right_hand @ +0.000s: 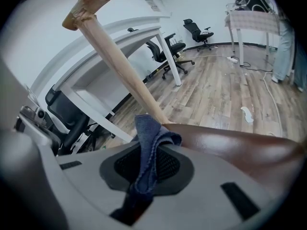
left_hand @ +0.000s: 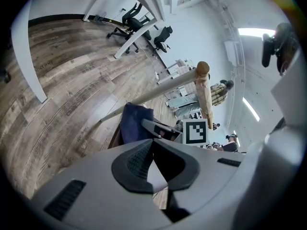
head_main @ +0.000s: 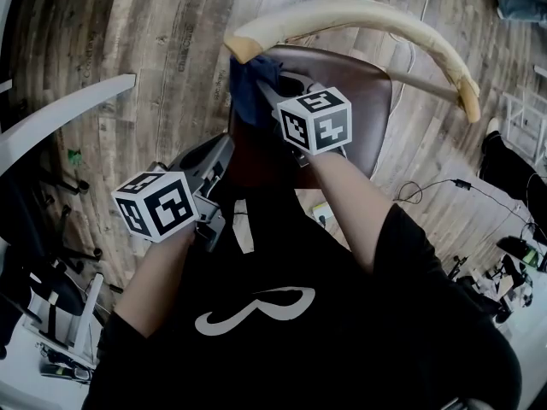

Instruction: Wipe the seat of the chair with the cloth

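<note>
Cloth point(head_main: 249, 92) at left edge of the seat point(head_main: 355, 92), below the backrest point(head_main: 376, 20); left gripper point(head_main: 220, 154) nearer the person.

Floor's all grey-brown wood-look planks point(head_main: 128, 41), pretty worn-looking. A long white desk top point(head_main: 60, 118) cuts in at the left of the head view, and there's a tiny green scrap point(head_main: 75, 156) lying on the floor just beside it. A thin black cable point(head_main: 444, 184) snakes over the planks on the right.

From the right gripper view you get a white desk with slanted legs point(right_hand: 120, 42), two black swivel office chairs point(right_hand: 168, 51) parked near it, and a small crumpled white scrap point(right_hand: 246, 114) on the floor well apart from them. A small white table point(right_hand: 252, 18) stands at the far right.

The left gripper view shows a bright ceiling light strip point(left_hand: 254, 32) and a person in a patterned top point(left_hand: 220, 92) way in the back.
</note>
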Motion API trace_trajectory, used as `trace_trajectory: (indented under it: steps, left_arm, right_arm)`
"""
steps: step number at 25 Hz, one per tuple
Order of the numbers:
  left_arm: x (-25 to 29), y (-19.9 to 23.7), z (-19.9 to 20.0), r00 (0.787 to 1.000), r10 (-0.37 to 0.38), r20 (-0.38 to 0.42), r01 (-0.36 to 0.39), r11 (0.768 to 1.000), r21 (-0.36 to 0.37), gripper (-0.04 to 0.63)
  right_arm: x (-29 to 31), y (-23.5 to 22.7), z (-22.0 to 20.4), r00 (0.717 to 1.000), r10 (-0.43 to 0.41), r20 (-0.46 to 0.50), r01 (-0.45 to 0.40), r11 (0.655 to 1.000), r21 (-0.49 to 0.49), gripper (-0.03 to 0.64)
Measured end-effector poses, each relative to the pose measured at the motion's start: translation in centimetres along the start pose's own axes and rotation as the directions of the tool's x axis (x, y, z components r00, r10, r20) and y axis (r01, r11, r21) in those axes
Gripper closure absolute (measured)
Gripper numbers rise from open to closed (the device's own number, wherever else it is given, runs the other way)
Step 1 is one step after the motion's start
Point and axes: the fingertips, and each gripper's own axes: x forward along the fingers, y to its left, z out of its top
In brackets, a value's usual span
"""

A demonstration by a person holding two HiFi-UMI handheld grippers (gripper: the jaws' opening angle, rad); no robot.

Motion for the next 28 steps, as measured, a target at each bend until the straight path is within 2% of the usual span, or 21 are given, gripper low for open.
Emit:
trace_trajectory:
  steps: [18,28]
  left_arm:
    - [1.1,-0.2,-0.7,1.000,-0.008,-0.030,0.008,1.000,0.005,0.581]
    - [2.2,-1.1,-1.5,0.998,-0.015,-0.056,0.016,1.000,0.018,0.581]
  right_arm:
    - [-2.0,-3.2,-0.8,0.996,-0.083,0.020,0.083,0.996,0.025,0.565]
    - [-4.3,-6.3,-1.4,0.987,-0.152,0.051,0.148,0.986,0.072,0.565]
